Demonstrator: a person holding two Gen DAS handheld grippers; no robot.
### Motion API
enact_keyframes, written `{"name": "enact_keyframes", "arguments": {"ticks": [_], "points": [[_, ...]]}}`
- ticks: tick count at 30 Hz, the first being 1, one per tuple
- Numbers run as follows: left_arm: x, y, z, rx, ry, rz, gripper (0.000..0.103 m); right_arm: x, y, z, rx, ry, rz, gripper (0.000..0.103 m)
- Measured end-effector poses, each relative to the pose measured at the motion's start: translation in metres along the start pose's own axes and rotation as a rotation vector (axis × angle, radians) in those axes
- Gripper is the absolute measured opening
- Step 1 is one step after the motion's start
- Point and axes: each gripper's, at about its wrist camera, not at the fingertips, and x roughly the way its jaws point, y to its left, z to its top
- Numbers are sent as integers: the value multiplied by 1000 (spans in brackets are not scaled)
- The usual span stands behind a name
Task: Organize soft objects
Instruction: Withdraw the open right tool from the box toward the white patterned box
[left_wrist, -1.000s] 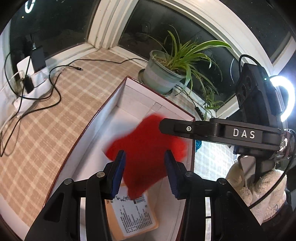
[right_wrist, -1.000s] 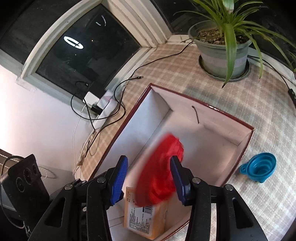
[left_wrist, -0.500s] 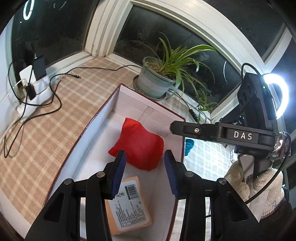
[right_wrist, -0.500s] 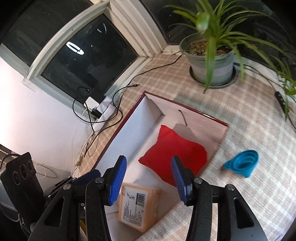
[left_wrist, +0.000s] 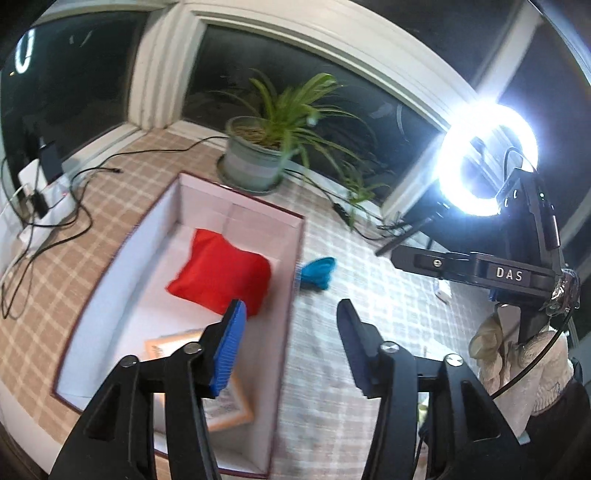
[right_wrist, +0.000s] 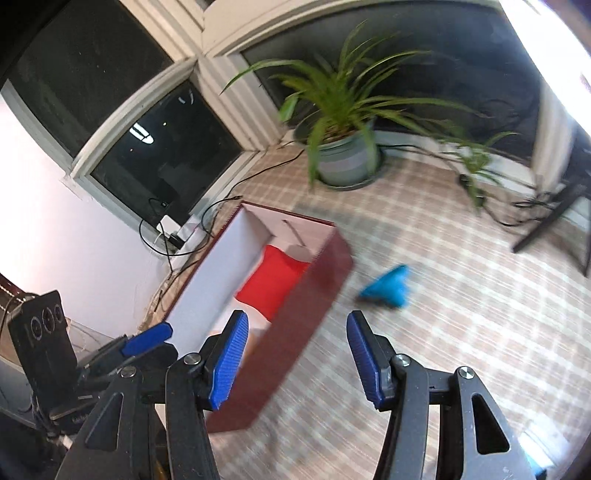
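Note:
A red cushion (left_wrist: 221, 275) lies inside the open box (left_wrist: 301, 251) with white walls and a dark red rim; it also shows in the right wrist view (right_wrist: 271, 282) behind the box's dark red side (right_wrist: 295, 325). My left gripper (left_wrist: 290, 347) is open and empty, raised above the box's right wall. My right gripper (right_wrist: 295, 363) is open and empty, above the box's near corner. An orange packet (left_wrist: 221, 398) lies in the box near my left fingers.
A blue collapsible funnel (left_wrist: 317, 271) lies on the checked cloth right of the box, also in the right wrist view (right_wrist: 388, 290). A potted plant (left_wrist: 258, 158) stands behind the box. Cables and a power strip (left_wrist: 37, 195) lie left. A ring light (left_wrist: 487, 166) glares right.
The red cushion dropped from between the grippers and settled in the box. Both grippers pulled back and up and swung right, so more cloth and the funnel show.

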Motion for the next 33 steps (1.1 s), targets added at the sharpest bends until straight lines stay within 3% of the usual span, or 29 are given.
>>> {"name": "enact_keyframes", "arguments": {"ticks": [6, 13, 25, 33], "points": [[6, -36, -15, 52, 28, -52, 52, -59, -41, -35, 52, -92, -24, 70], [20, -80, -38, 107, 83, -113, 52, -118, -95, -88, 153, -155, -62, 76], [44, -140, -74, 188, 175, -187, 53, -186, -162, -171, 282, -212, -114, 77], [55, -168, -79, 206, 185, -205, 52, -222, -214, -198, 416, -264, -131, 77]]}}
